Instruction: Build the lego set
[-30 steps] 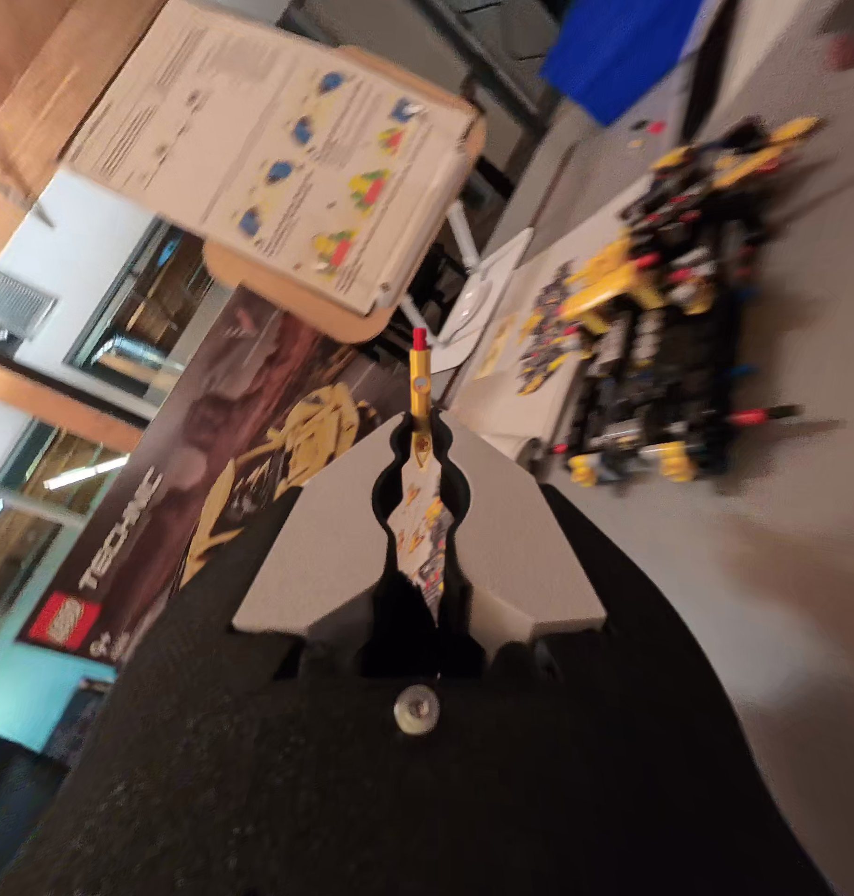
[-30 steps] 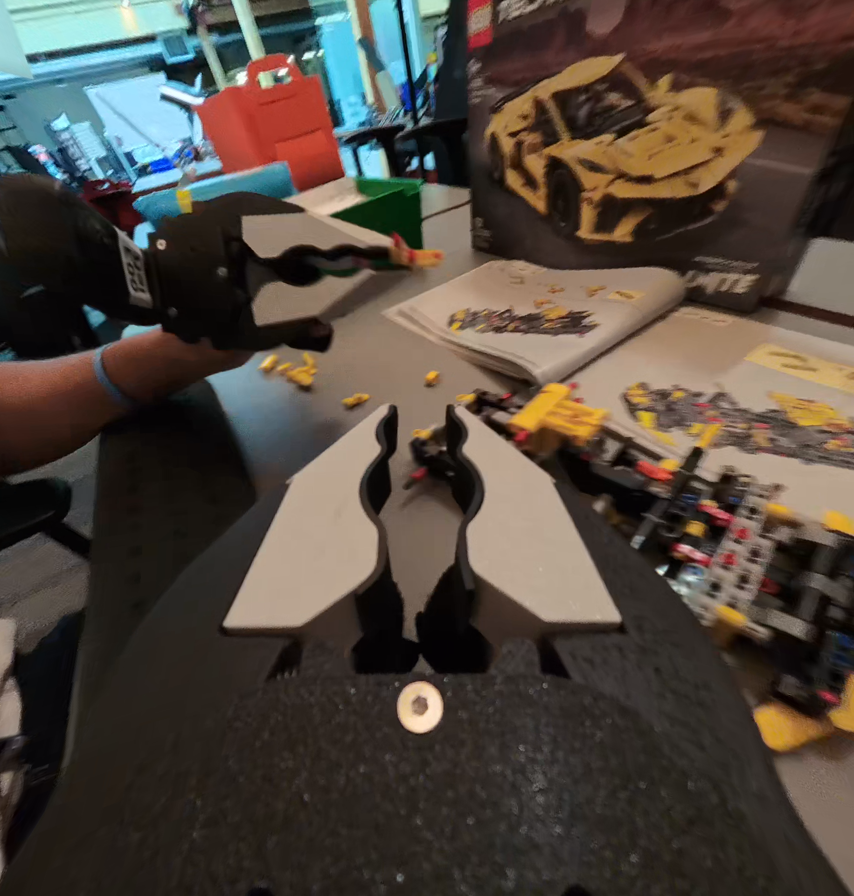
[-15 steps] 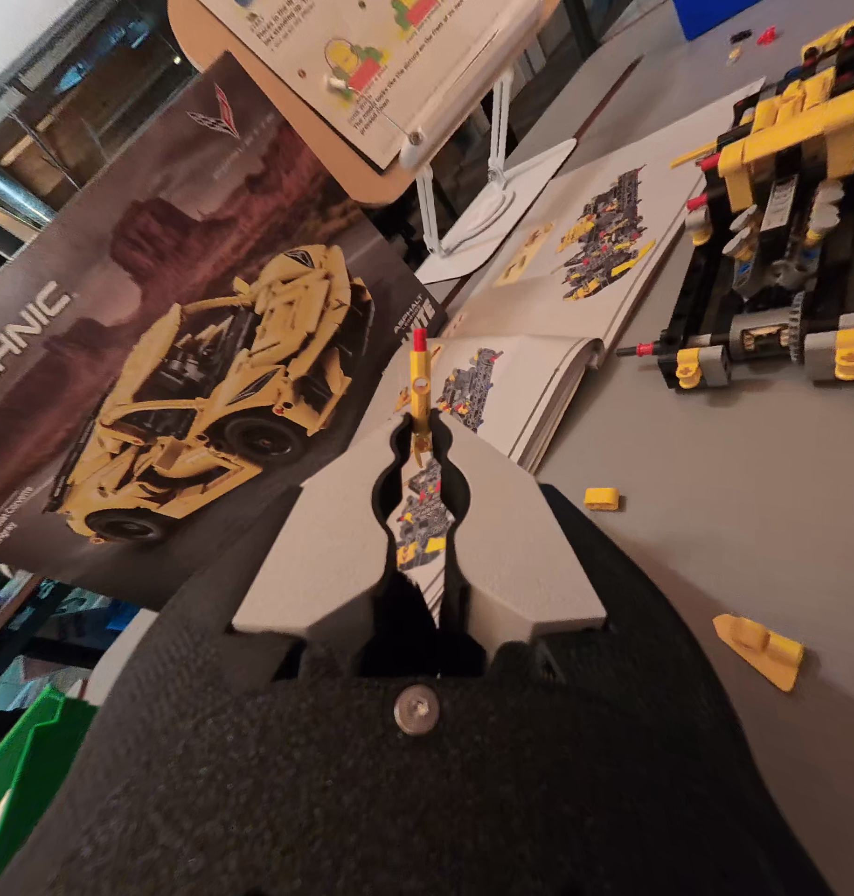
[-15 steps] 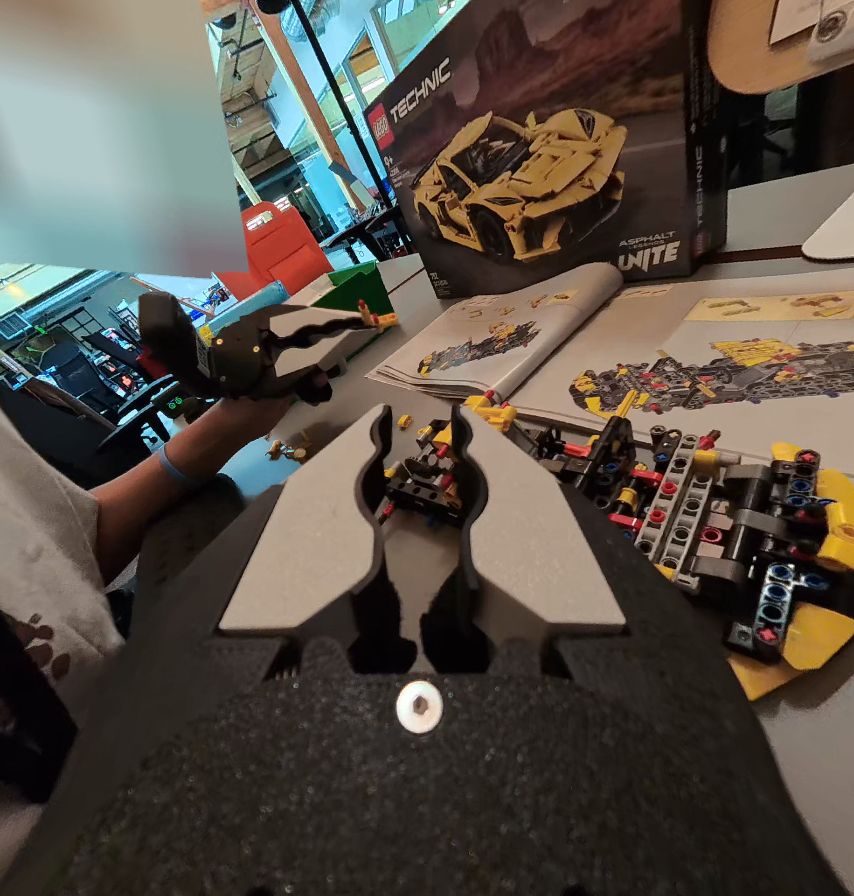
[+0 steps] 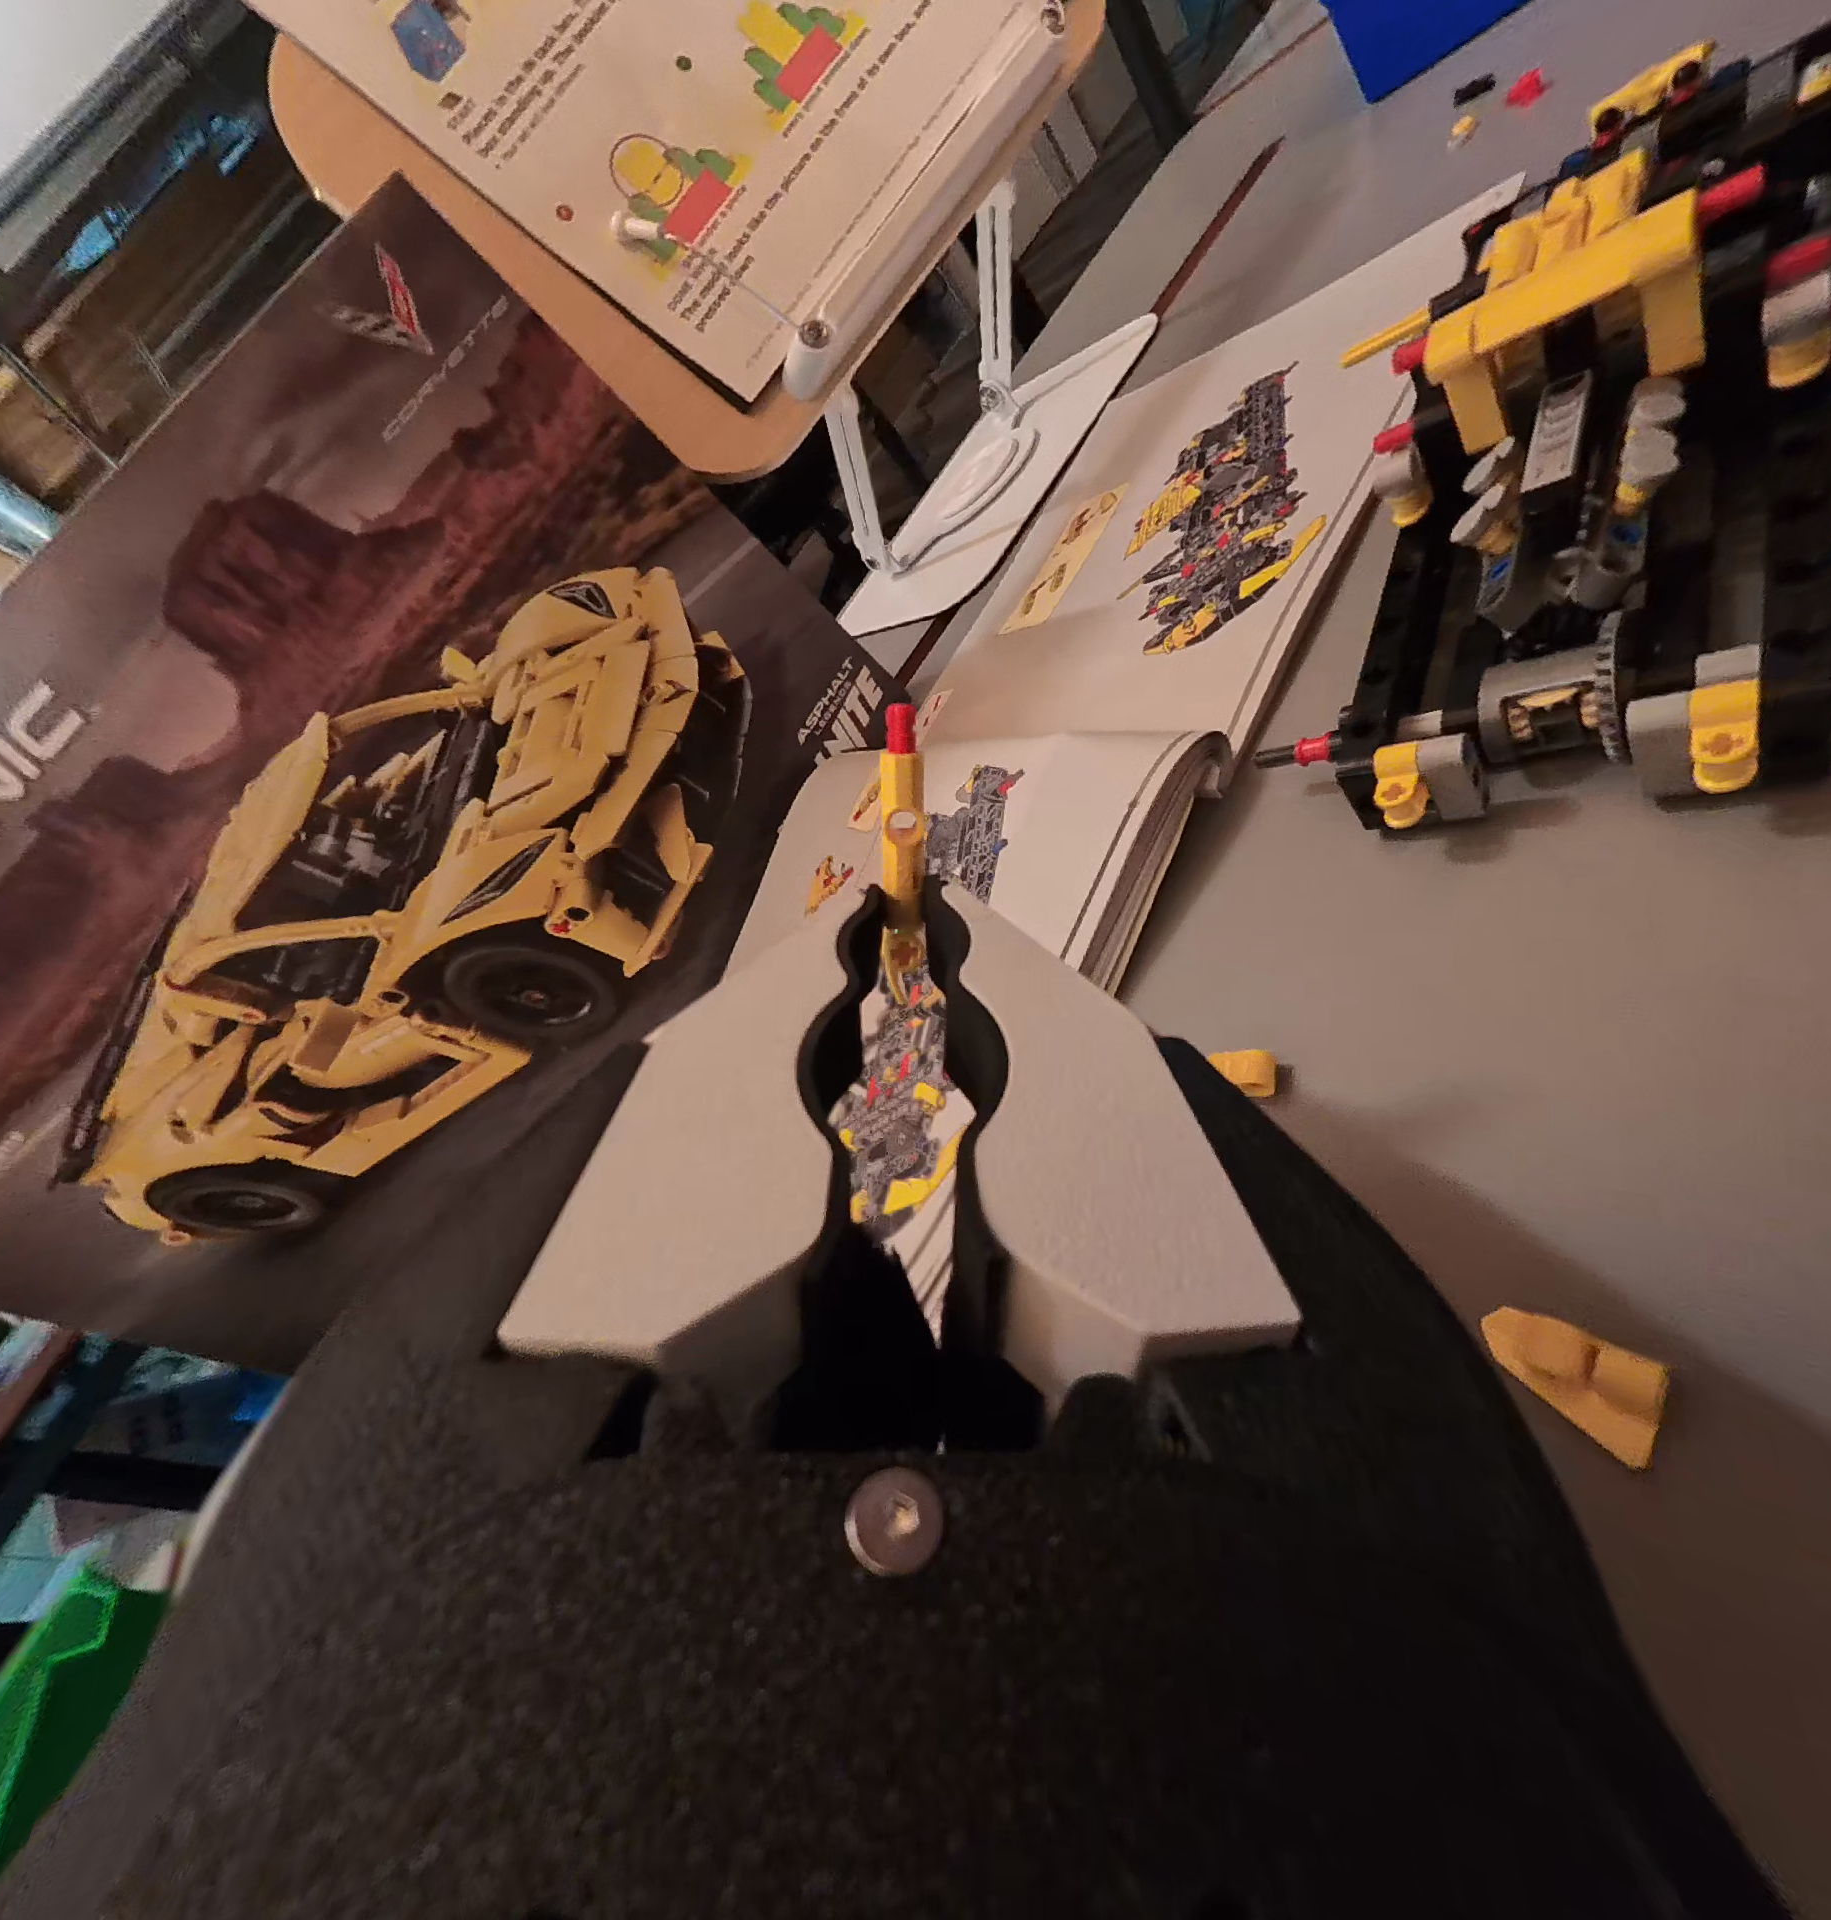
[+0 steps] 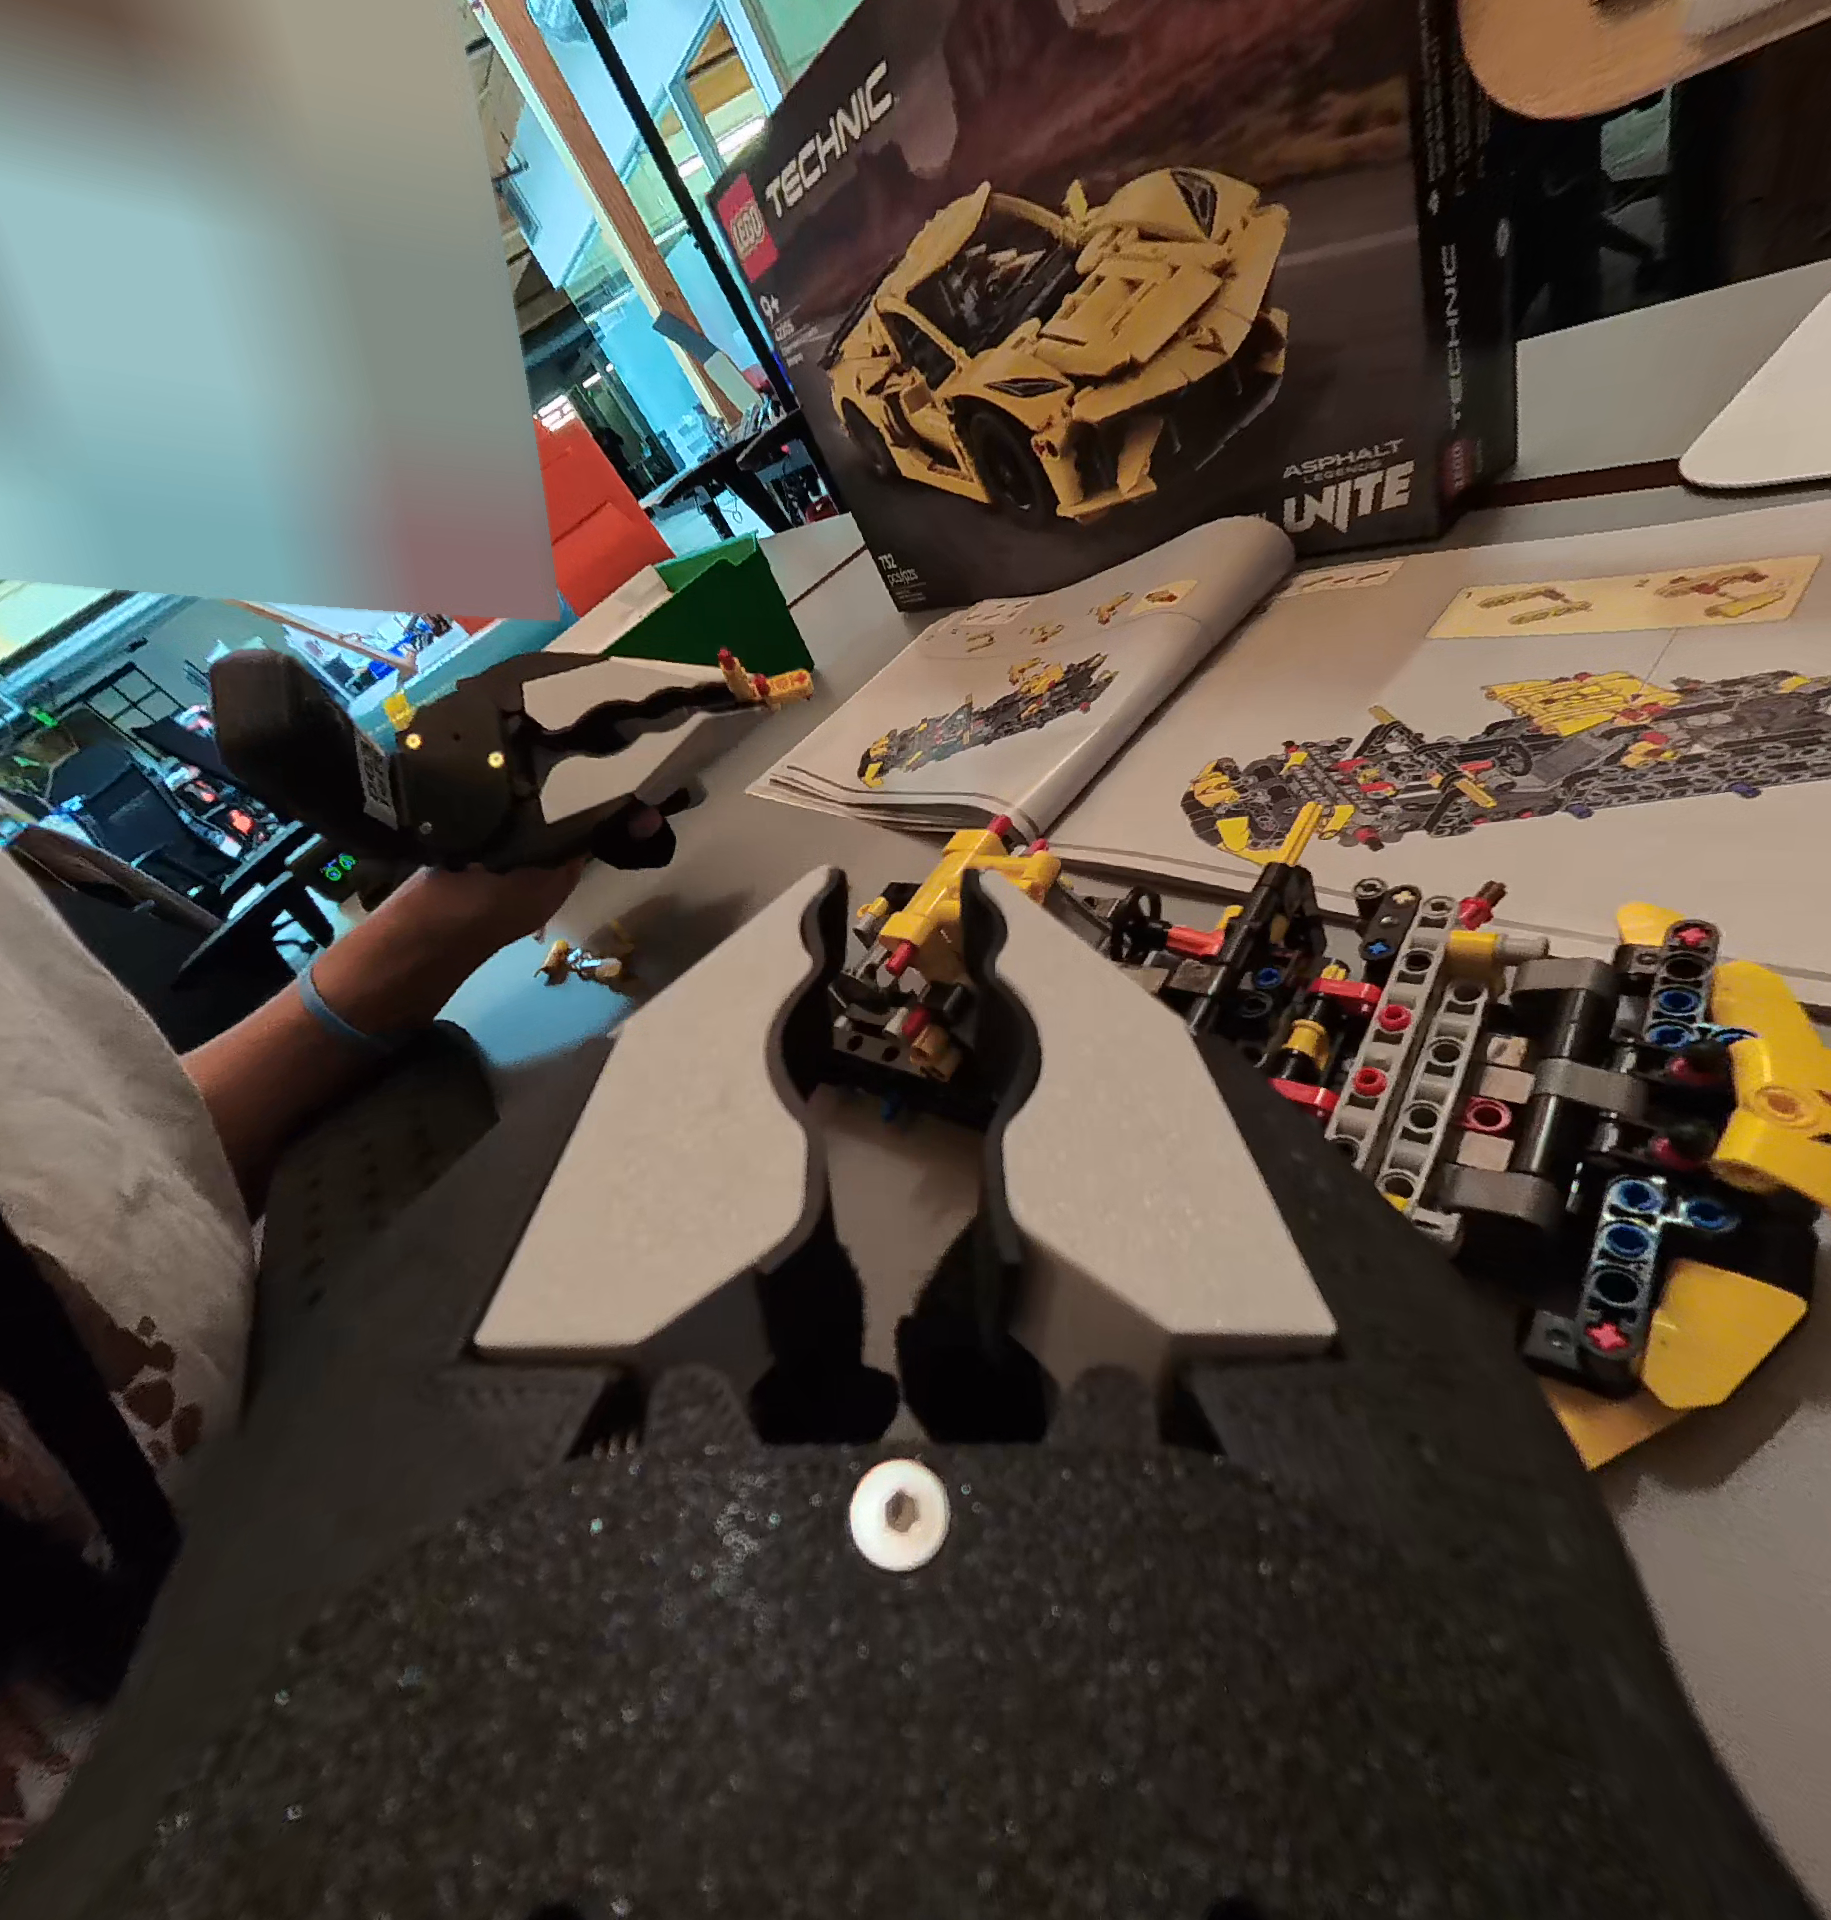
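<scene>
My left gripper point(image 5: 903, 906) is shut on a small yellow lego piece point(image 5: 902, 821) with a red pin at its far end, held in the air over the open instruction book point(image 5: 1150, 727). It also shows at the left of the right wrist view point(image 6: 755, 686), a hand around it. The part-built black and yellow car chassis point(image 5: 1617, 468) lies on the grey table. My right gripper point(image 6: 909, 896) is slightly open, low at the near end of the chassis point(image 6: 1462, 1091). A yellow part of the chassis shows between its fingertips; I cannot tell whether they touch it.
The set's box point(image 5: 319, 779) stands behind the book. A white stand point(image 5: 994, 488) holds a clipboard sheet point(image 5: 682, 156). Loose yellow pieces point(image 5: 1576, 1382) lie on the table, more near the hand point(image 6: 584, 961). A green bin point(image 6: 724, 623) sits at far left. The tips of one gripper are about 20 cm away from the tips of the other.
My right gripper has moved forward and down to the end of the chassis, which now shows between its fingers. My left gripper has swung downward, then held nearly still, still gripping the yellow piece.
</scene>
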Motion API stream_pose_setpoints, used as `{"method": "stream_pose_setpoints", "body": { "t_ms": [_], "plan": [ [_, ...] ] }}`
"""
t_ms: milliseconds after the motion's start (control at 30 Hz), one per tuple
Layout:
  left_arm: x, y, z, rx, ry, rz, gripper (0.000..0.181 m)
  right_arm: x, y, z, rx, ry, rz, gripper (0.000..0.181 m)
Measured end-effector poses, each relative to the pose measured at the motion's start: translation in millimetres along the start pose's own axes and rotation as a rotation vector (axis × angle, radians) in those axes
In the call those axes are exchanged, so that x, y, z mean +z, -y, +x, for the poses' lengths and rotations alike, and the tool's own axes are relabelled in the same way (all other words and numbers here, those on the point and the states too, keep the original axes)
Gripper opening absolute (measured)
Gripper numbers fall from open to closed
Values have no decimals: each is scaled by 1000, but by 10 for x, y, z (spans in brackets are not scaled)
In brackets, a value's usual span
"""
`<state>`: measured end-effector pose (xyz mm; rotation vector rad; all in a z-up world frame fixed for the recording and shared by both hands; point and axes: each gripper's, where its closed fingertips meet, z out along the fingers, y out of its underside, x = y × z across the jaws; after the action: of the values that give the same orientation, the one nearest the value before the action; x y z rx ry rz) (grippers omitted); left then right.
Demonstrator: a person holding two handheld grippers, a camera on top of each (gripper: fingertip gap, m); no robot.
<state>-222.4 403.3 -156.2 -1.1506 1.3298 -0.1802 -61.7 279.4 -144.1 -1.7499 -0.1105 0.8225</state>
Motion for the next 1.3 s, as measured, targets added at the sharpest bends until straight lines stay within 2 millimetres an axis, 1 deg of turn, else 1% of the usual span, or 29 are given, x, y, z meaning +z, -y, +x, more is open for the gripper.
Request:
{"method": "stream_pose_setpoints", "body": {
  "t_ms": [33,200,333,433,500,633,700,800,900,967,1000,1100,1200,1300],
  "plan": [
    [-7,24,8,29,4,5,8,8,-21,-6,-5,-1,-12,20],
    [-21,130,112,82,-20,33,7,39,-102,5,-93,-54,-59,24],
    [-40,211,213,136,-45,43,8,59,-231,42,-247,-155,-159,27],
    [-58,255,319,199,-71,42,7,109,-238,33,-369,-231,-191,36],
    [-70,282,390,257,-79,41,7,184,-256,-23,-392,-259,-203,45],
    [-98,374,525,326,-103,67,7,331,-296,-40,-364,-343,-205,49],
    [-112,413,567,334,-113,78,7,348,-261,53,-384,-429,-203,56],
    [-125,453,595,340,-120,92,7,343,-220,173,-436,-522,-220,59],
    [-140,492,596,332,-122,106,7,406,-340,254,-433,-541,-281,63],
    [-148,507,599,329,-123,111,7,404,-364,322,-459,-580,-304,62],
    [-151,512,597,332,-120,112,7,408,-361,313,-469,-576,-305,60],
    [-159,530,603,342,-119,114,7,443,-388,269,-490,-546,-318,46],
    [-169,545,592,354,-107,118,7,422,-394,256,-517,-527,-350,46],
    [-167,520,570,369,-94,107,7,398,-430,202,-484,-431,-349,46]
  ]
}}
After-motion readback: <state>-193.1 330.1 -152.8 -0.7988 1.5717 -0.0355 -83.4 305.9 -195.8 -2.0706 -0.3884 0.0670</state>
